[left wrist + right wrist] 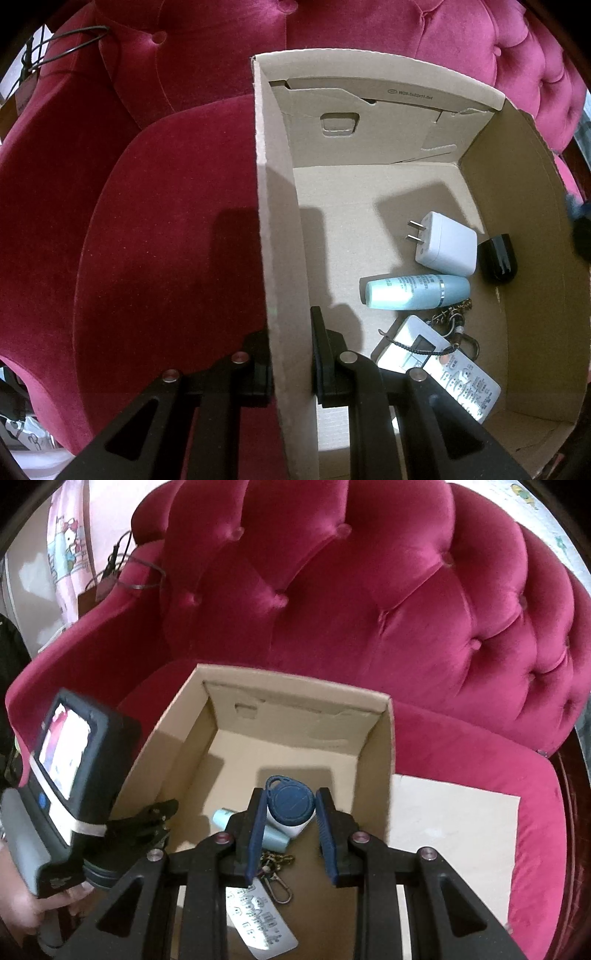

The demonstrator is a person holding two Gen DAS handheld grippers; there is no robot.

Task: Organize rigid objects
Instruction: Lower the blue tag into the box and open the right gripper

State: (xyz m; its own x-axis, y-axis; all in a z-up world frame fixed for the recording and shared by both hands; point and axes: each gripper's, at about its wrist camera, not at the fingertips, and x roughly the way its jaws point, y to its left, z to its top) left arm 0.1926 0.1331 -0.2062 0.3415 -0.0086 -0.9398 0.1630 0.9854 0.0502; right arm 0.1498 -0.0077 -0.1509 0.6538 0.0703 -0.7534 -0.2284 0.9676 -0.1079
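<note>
The left tongs (291, 354) are clamped on the left wall of the open brown cardboard box (280, 221), one black finger outside it and one inside. The right tongs (290, 812), with blue pads, grip a dark blue teardrop-shaped plastic key fob (290, 799), holding it above the box's near part.

Inside the box, on its floor toward the near right, lie a pale blue cylindrical bottle (417, 291) on its side, a white square plug adapter (445, 243) just beyond it with its two prongs pointing left, a small black rounded cap (496, 258) to the right of the adapter, and a white remote control (436, 365) nearest, with a brass-coloured chain and clasp (456, 317) lying across it.

The box sits on the seat of a crimson button-tufted velvet armchair (369, 590). A pale flat board (454, 830) lies on the seat just right of the box. A hand (37, 904) grasps the left device's handle.
</note>
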